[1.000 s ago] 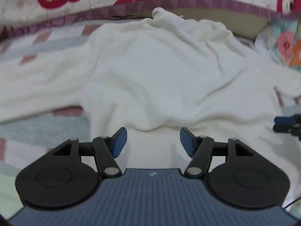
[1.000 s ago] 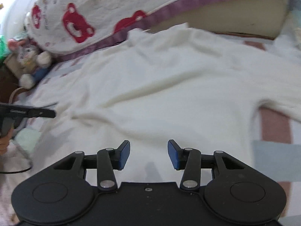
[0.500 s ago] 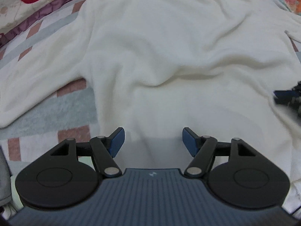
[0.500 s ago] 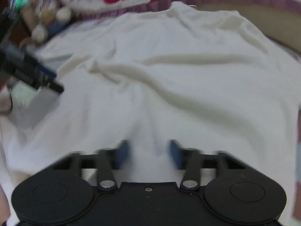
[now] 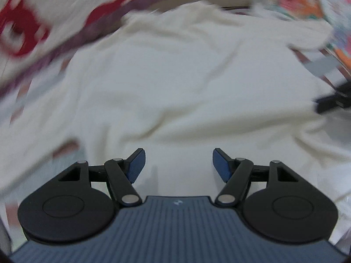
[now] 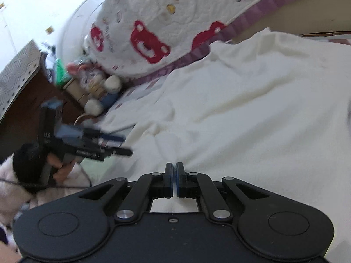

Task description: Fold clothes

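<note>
A cream fleece sweater (image 5: 175, 83) lies spread on the bed, wrinkled, its collar toward the far quilt. My left gripper (image 5: 176, 164) hovers open just over the sweater's near part, with nothing between its blue pads. In the right wrist view the sweater (image 6: 263, 114) fills the right side, and my right gripper (image 6: 174, 171) is shut, its pads pressed together at the near edge of the cloth, which bunches up toward them. The left gripper (image 6: 118, 148) shows there too, held by a hand at the left. The right gripper (image 5: 333, 100) appears as a dark blur at the right edge.
A white quilt with red bear prints and a purple border (image 6: 153, 26) lies along the far side. A plush rabbit (image 6: 96, 87) sits by a brown bedside cabinet (image 6: 19, 100) at the left. A floral pillow (image 5: 307, 2) is at the far right. The striped sheet (image 5: 322, 65) shows beside the sweater.
My right gripper has gone from open to shut at the sweater's near edge and has tilted. The left gripper has swung upward and stays open; its view is blurred.
</note>
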`<state>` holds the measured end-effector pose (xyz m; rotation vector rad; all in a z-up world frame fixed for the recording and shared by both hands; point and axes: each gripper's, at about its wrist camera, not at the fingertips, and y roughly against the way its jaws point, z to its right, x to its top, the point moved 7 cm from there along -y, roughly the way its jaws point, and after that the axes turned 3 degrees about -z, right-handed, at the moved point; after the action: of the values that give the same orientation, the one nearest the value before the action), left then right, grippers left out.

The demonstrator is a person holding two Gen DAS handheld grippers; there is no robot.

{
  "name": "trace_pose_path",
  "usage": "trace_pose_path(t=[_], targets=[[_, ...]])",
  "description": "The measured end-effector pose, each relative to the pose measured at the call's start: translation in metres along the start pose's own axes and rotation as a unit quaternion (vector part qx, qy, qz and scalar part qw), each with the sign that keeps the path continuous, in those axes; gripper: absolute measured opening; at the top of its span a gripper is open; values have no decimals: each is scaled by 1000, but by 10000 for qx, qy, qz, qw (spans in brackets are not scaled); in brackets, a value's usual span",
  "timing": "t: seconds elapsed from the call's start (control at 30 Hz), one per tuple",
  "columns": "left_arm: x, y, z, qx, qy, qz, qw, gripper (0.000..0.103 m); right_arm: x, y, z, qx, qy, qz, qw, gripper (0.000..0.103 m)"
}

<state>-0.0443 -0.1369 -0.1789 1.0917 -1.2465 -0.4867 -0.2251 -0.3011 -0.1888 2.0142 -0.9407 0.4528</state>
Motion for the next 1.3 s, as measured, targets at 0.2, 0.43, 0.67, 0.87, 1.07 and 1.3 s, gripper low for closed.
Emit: trace_pose_path(t=[0.2, 0.43, 0.67, 0.87, 1.07, 1.3], targets=[[13, -27, 47, 98, -1521, 190, 9881, 67, 13, 8, 3, 123, -53, 172, 9998, 5], [32, -49, 58, -606, -1037, 96, 9927, 2, 27, 29, 10, 760, -456, 448, 9951, 5], [21, -17, 75, -926, -947, 58, 9912, 3, 32, 72, 19, 1105, -784, 898, 9867, 3], [5, -24, 68, -1030, -550, -312, 9927, 3, 17, 39, 11, -677, 273, -176, 9972, 17], [7, -7, 52, -820, -476, -361, 9948, 5, 18, 35, -16, -819, 679, -306, 9938, 70], [-9, 26, -31, -214, 720, -563, 9956, 31, 20, 35, -47, -921, 1126, -411, 9885, 6]])
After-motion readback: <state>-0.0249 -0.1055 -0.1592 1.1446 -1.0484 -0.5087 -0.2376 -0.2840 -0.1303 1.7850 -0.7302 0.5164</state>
